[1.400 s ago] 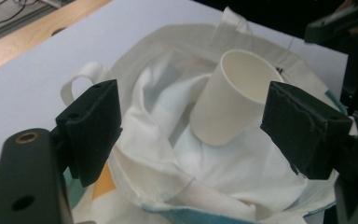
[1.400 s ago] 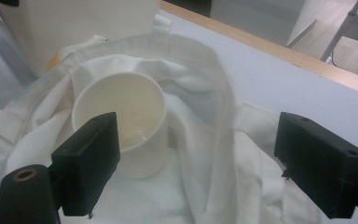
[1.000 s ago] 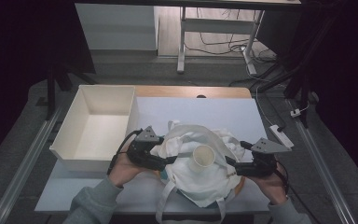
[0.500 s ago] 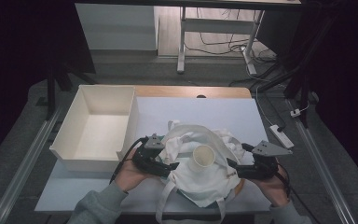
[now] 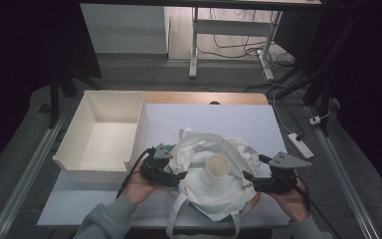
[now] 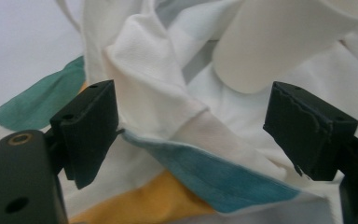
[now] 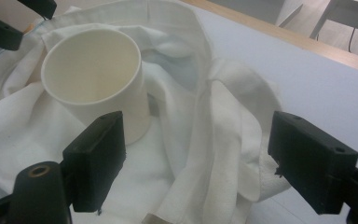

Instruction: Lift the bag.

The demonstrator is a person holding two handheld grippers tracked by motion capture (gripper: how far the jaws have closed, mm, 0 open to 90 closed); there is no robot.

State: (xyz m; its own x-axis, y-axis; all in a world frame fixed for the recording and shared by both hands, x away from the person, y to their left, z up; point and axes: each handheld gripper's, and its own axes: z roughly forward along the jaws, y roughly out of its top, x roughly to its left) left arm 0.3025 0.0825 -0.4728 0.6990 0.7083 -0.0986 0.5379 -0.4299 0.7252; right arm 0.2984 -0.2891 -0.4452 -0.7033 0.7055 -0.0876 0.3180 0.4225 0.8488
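A crumpled white cloth bag point(image 5: 219, 196) with teal and yellow patches lies on the table's near half. A cream paper cup point(image 5: 217, 169) stands tilted on it. My left gripper point(image 5: 179, 175) is at the bag's left edge, my right gripper point(image 5: 246, 180) at its right edge. In the left gripper view the left gripper point(image 6: 196, 116) is open, with a fold of the bag point(image 6: 158, 79) between the wide jaws and the cup point(image 6: 279, 42) just beyond. In the right gripper view the right gripper point(image 7: 200, 144) is open over the bag's cloth point(image 7: 233, 116), the cup point(image 7: 93, 79) ahead to its left.
An empty white bin point(image 5: 104, 137) stands at the table's left, close to my left hand. The white tabletop point(image 5: 214, 117) stretches behind the bag to a wooden strip at the far edge. A power strip point(image 5: 298, 144) lies off the table's right side.
My left gripper has sunk and come closer against the bag's left edge. The right gripper, the bag and the cup have stayed where they were.
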